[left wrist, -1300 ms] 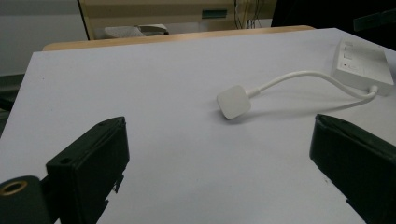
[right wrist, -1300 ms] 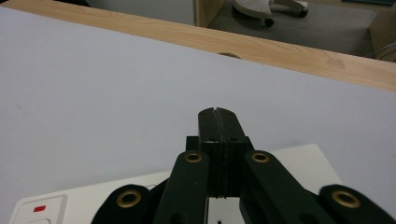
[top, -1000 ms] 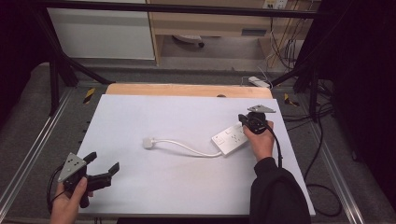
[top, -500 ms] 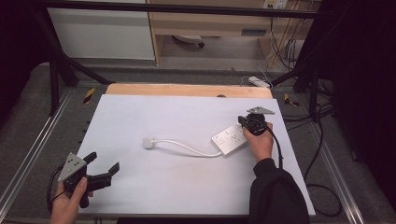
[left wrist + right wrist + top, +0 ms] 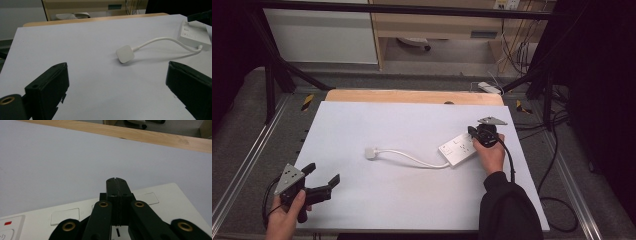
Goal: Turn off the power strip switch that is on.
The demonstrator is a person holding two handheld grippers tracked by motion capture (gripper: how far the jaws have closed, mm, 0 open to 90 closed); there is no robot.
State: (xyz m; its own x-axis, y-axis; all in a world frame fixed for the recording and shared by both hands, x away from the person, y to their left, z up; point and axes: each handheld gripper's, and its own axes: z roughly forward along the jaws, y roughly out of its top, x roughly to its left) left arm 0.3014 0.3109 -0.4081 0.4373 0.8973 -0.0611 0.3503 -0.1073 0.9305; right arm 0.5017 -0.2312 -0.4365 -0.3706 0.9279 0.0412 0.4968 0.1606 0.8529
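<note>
A white power strip [image 5: 456, 149] lies right of the middle of the white table top [image 5: 402, 125]. Its white cable [image 5: 412, 157] curves left to a square white plug [image 5: 371, 152]. My right gripper [image 5: 472, 131] is over the strip's far end, its jaws pressed together with nothing between them. In the right gripper view the shut tips [image 5: 116, 181] sit just above the strip's face [image 5: 162, 202], near a red-marked switch [image 5: 8, 223]. My left gripper [image 5: 323, 173] stands open near the front left corner, empty. In the left gripper view its jaws [image 5: 117, 72] frame the plug [image 5: 125, 53] and the strip [image 5: 193, 37].
A wooden edge [image 5: 412, 96] runs along the table's far side. Metal frame rails [image 5: 242, 170] flank the table. Black cables [image 5: 557, 210] trail on the floor at the right. Another white socket block [image 5: 488, 87] lies on the floor behind.
</note>
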